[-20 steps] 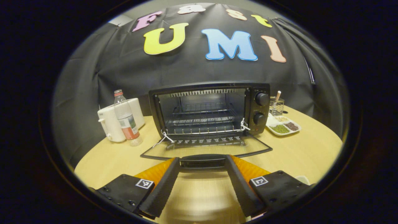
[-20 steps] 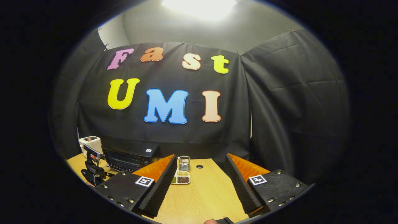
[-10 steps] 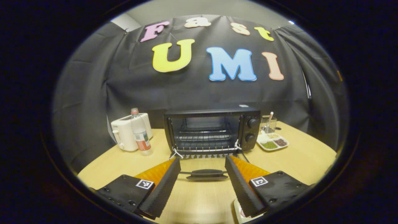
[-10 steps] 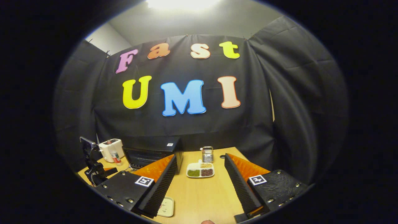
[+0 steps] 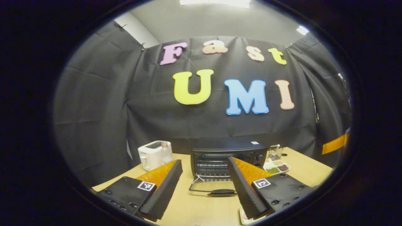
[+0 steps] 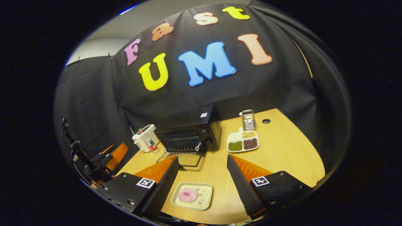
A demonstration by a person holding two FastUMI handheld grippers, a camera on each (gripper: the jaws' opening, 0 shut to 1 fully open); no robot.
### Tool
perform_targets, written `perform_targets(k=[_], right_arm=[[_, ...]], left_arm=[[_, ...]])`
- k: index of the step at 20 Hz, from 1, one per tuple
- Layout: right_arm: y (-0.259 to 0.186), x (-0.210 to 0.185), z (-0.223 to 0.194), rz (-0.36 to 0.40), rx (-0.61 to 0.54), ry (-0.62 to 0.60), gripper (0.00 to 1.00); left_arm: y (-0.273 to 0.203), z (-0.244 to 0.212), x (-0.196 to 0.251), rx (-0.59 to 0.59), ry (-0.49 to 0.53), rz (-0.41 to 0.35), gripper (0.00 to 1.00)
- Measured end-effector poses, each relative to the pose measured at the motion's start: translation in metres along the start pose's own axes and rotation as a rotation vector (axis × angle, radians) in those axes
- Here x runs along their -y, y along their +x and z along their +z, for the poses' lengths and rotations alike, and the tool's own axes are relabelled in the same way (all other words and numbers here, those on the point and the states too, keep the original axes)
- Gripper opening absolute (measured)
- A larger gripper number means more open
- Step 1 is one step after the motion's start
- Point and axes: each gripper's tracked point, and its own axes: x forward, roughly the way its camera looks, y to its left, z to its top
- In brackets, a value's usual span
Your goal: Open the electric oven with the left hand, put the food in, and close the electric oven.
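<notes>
The black electric oven stands at the back of the wooden table, its glass door folded down flat in front. My left gripper hangs open well back from the door handle, holding nothing. In the right gripper view the oven sits mid-table with its door down. Near the front edge lies a small pale tray bearing a round pink piece of food. My right gripper is open above that tray, fingers to either side. The left gripper shows far left.
A white toaster and a water bottle stand left of the oven. To its right are a divided dish of beans and a wire holder. A small hole marks the table's back right.
My left gripper has drawn back and up from the door handle, leaving the door down. My right gripper has tipped down over the table, bringing the food tray between its fingers.
</notes>
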Motion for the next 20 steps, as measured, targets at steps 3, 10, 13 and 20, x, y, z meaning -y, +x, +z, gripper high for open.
perform_targets(k=[3,10,13,20], right_arm=[[0.017,-0.002,-0.038,0.067,-0.153,0.026,0.98],[0.045,-0.002,-0.113,0.154,-0.465,0.146,0.98],[0.057,0.004,-0.138,0.151,-0.569,0.155,0.98],[0.066,0.016,-0.196,0.115,-0.808,0.187,0.96]], left_arm=[[-0.019,0.019,-0.021,0.031,-0.030,0.052,0.94],[-0.049,0.042,-0.058,0.082,-0.057,0.156,1.00],[-0.060,0.050,-0.073,0.099,-0.066,0.187,1.00],[-0.072,0.043,-0.096,0.085,-0.058,0.234,1.00]])
